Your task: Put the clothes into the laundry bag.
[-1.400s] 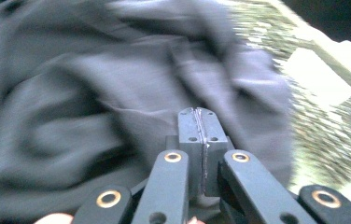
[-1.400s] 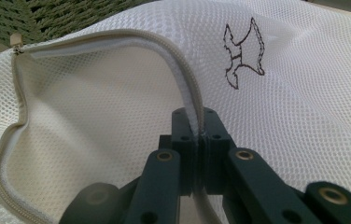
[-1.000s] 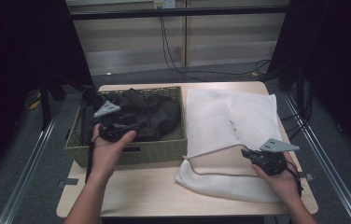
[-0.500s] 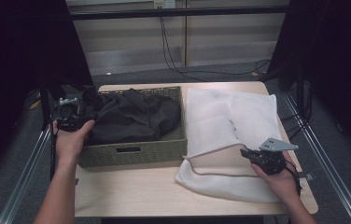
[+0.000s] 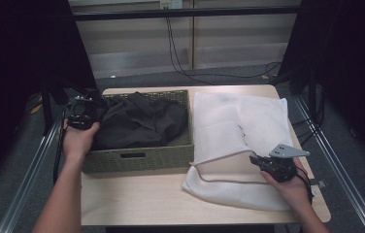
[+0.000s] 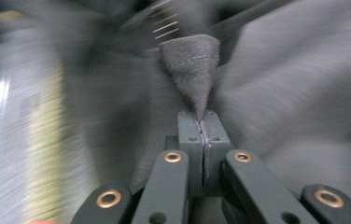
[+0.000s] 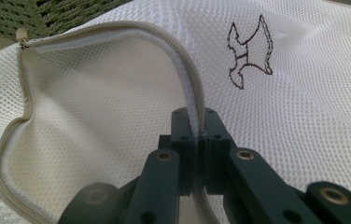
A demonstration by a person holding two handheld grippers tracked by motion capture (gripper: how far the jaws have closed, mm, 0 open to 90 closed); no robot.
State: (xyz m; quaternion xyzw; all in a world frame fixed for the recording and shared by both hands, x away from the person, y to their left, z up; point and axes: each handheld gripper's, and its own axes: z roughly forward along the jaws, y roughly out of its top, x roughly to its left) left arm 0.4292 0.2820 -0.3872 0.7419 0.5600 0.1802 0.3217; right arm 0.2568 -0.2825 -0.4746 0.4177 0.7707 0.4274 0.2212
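A dark grey garment (image 5: 137, 124) fills the woven green basket (image 5: 137, 158) on the table's left half. My left gripper (image 5: 81, 112) sits at the basket's left end; its jaws have just been closing and now pinch a peak of the dark cloth (image 6: 193, 70). To the right lies a white mesh laundry bag (image 5: 241, 131) with its zipper mouth gaping. My right gripper (image 5: 254, 160) is shut on the upper lip of the bag's opening (image 7: 190, 88), holding it lifted off the lower layer.
The wooden table (image 5: 137, 199) shows bare in front of the basket. Metal rails (image 5: 338, 174) run along both sides of the table. Dark curtains and hanging cables (image 5: 180, 48) stand behind it.
My left hand swung from the basket's middle front out to its left end and closed there on the dark cloth. The right hand and the bag have stayed as they were.
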